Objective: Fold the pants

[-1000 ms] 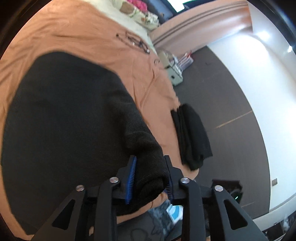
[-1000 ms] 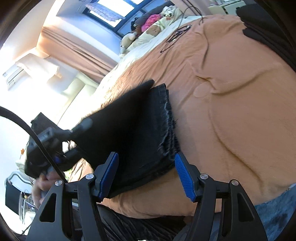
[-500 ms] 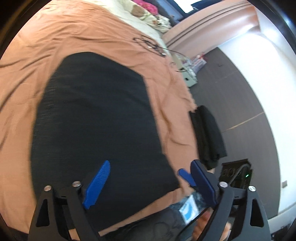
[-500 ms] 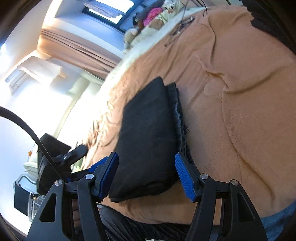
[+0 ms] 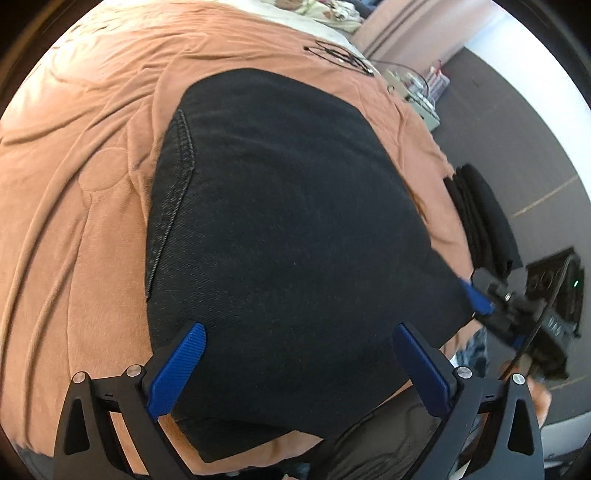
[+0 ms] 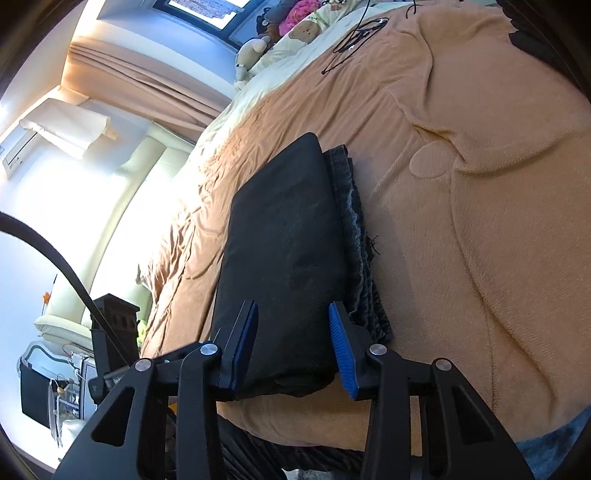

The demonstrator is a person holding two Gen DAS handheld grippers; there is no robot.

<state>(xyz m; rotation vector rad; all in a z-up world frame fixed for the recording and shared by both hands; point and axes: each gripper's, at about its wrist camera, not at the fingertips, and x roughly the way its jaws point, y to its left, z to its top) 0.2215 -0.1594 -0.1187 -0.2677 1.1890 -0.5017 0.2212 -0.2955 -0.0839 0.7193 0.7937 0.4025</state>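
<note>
- Cable [image 6: 354, 37] and soft toys [image 6: 291, 22] lie well beyond the folded pants [image 5: 288, 229] on the orange blanket [image 5: 74, 221].
- Left gripper [image 5: 299, 365]: jaws opening wide, above pants.
- Right gripper [image 6: 291, 343]: jaws closing, the pants' near edge between them.

Saw black pants [image 5: 291, 229] folded flat on the orange blanket [image 5: 85, 206]. Left gripper [image 5: 299, 363] above them, jaws opening wide, nothing held. Right gripper [image 5: 480, 295] by the pants' right corner.
</note>
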